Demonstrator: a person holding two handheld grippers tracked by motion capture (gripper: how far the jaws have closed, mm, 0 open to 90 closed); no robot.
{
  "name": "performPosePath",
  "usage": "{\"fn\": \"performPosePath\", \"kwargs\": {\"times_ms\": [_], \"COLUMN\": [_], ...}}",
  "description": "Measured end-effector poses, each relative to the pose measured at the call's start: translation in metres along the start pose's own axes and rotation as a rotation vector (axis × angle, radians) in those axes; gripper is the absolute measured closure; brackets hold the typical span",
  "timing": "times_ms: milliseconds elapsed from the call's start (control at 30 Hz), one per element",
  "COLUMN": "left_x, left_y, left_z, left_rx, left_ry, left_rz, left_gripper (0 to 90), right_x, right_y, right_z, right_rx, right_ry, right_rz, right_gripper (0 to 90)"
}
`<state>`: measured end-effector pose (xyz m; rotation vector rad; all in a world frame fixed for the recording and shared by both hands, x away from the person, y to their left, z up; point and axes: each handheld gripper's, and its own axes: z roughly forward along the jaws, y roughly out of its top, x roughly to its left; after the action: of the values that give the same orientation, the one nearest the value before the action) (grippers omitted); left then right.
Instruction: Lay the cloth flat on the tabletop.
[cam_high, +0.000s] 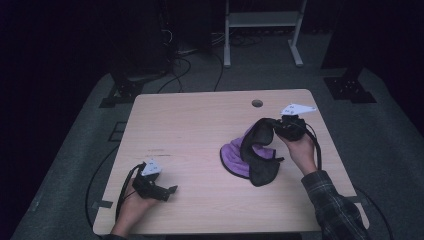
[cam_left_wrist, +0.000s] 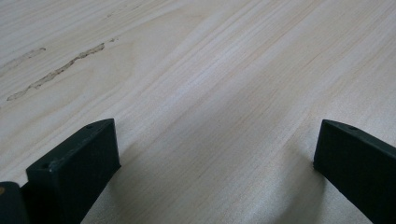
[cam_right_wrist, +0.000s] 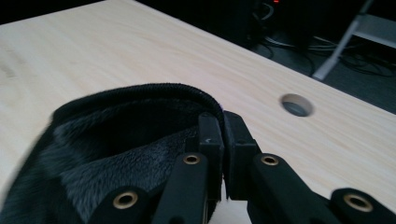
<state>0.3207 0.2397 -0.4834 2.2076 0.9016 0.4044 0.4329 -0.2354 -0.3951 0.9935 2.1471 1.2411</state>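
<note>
- Resting low at the left front of the pale wooden desk (cam_high: 200, 120), the left gripper (cam_high: 167, 191) sits in the person's left hand (cam_high: 131, 207), its grey three-cornered plate on top and its cable looping down toward the desk edge.
- Seen in the left gripper view, its two black jaws stand wide apart with bare wood grain between them; it is released and grasps nothing.
- Right of centre lies the soft purple-and-black fleece cloth (cam_high: 250, 160), its lower part bunched on the desk and one black edge lifted up toward the right.
- Just right of the cloth, the right gripper (cam_high: 272, 127) is carried by the person's right hand (cam_high: 301, 150), whose plaid sleeve (cam_high: 332, 205) comes in from the bottom right corner.
- In the right gripper view the right gripper (cam_right_wrist: 223, 126) is clenched on the hemmed black rim of the cloth (cam_right_wrist: 116, 140); the jaws meet tightly with the fabric pinched between them.
- Beyond the cloth, a round cable hole (cam_high: 257, 103) is set in the desk near its far edge.
</note>
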Motion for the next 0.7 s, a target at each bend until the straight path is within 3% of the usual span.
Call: {"fn": "performPosePath", "kwargs": {"times_ms": [167,400,533,700], "left_x": [0.0,0.0,0.0,0.0], "left_y": [0.0,0.0,0.0,0.0], "left_z": [0.0,0.0,0.0,0.0], "left_rx": [0.0,0.0,0.0,0.0], "left_ry": [-0.001,-0.001,0.0,0.0], "left_rz": [-0.002,-0.002,-0.002,-0.003], "left_gripper": [0.0,0.0,0.0,0.0], "right_x": [-0.022,-0.042,-0.054,-0.051], "right_y": [-0.003,-0.016,-0.025,-0.025], "right_z": [0.007,0.008,0.0,-0.011], "right_rx": [0.029,0.091,0.09,0.084], "right_ry": [-0.078,-0.177,-0.207,-0.181], "right_rz": [0.013,0.029,0.059,0.061], "right_gripper": [86.6,86.3,67.9,58.6]}}
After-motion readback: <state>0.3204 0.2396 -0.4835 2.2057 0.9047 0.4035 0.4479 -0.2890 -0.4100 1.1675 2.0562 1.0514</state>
